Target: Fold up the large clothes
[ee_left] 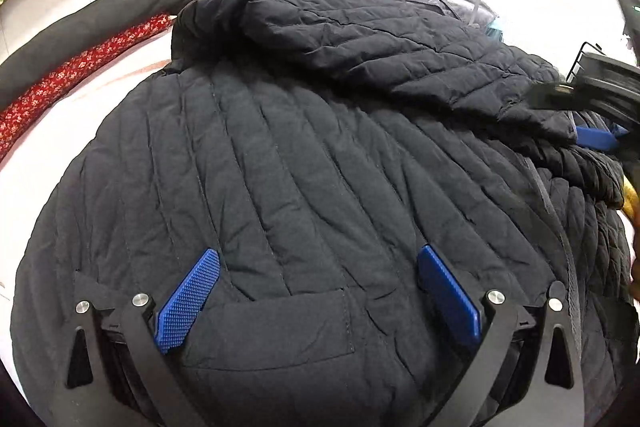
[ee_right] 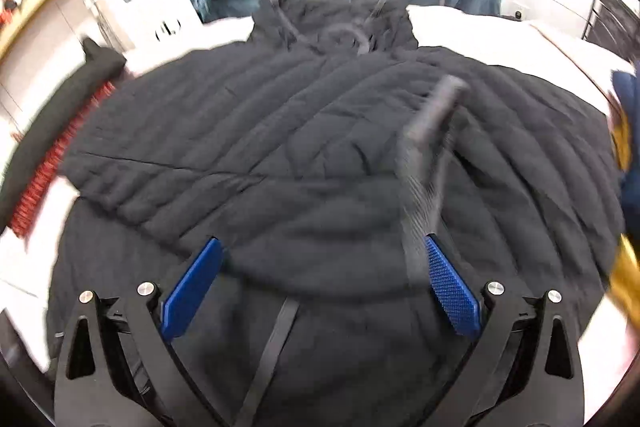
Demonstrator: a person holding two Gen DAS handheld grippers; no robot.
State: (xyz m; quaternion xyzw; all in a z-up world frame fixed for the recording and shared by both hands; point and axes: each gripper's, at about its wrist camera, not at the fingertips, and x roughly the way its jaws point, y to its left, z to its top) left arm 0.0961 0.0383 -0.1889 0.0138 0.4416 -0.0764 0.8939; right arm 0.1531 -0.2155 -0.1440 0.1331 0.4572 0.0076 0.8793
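White bed [ee_left: 36,163] bears black quilted jacket [ee_left: 304,163].

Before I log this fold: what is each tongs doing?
Left tongs: open, empty, over the jacket.
Right tongs: open, empty.

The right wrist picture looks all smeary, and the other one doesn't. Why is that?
In the right wrist view the black jacket and its dangling strap are streaked by motion blur, though the right gripper looks sharp. In the left wrist view the jacket's stitching is crisp, the left gripper is sharp, and the white surface glares. Both views bulge from the fisheye lens.
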